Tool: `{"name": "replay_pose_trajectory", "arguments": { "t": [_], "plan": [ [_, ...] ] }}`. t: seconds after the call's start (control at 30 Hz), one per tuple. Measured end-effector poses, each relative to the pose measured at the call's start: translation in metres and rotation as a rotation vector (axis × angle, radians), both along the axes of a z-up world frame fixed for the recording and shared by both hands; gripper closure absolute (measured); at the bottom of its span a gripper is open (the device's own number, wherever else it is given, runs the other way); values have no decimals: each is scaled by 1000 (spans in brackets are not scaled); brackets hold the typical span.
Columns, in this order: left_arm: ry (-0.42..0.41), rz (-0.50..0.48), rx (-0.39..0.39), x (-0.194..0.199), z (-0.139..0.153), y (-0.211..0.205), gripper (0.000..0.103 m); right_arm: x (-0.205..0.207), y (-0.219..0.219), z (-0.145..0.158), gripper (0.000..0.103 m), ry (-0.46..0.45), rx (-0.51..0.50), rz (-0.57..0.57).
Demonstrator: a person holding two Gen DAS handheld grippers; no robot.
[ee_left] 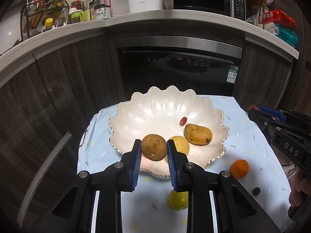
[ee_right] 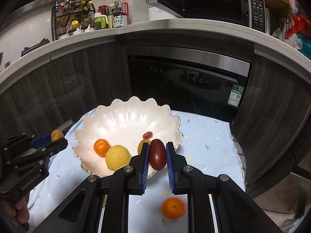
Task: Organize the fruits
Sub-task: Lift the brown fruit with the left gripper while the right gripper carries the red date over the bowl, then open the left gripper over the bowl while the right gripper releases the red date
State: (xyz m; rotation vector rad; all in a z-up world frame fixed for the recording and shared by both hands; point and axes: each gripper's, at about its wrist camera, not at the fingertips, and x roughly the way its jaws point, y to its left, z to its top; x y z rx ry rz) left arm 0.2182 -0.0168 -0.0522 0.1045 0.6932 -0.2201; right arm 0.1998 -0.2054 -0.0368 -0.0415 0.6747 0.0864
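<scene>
The round brown rough-skinned fruit (ee_left: pixel 154 149) sits between the blue pads of your left gripper (ee_left: pixel 154 151), above the near rim of the white scalloped ceramic bowl (ee_left: pixel 136 112). The pads touch it only at its widest sides, so it may roll out and fall on the rim or on the light blue cloth (ee_left: pixel 243 120) if you let go too early. Your right gripper (ee_right: pixel 157 155) is closed on a dark red oval fruit (ee_right: pixel 157 154), also over the near edge. In the bowl lie a yellow mango (ee_left: pixel 198 134), a yellow round fruit (ee_left: pixel 181 143) and a small red grape (ee_left: pixel 183 121); a dropped fruit could hit them. An orange mandarin (ee_right: pixel 173 207) still waits on the cloth.
</scene>
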Motion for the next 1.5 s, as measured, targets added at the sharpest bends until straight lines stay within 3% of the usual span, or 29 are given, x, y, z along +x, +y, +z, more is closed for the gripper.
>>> {"name": "replay_pose_trajectory", "arguments": {
  "t": [0.77, 1.4, 1.5],
  "plan": [
    [67, -12, -9, 50, -26, -4, 77, 60, 0, -15, 84, 23, -16, 7],
    [141, -16, -12, 57, -50, -8, 76, 80, 0, -39, 84, 93, -8, 17],
    [138, -15, -12, 58, -49, -7, 66, 81, 0, -40, 84, 101, -4, 20]
  ]
}}
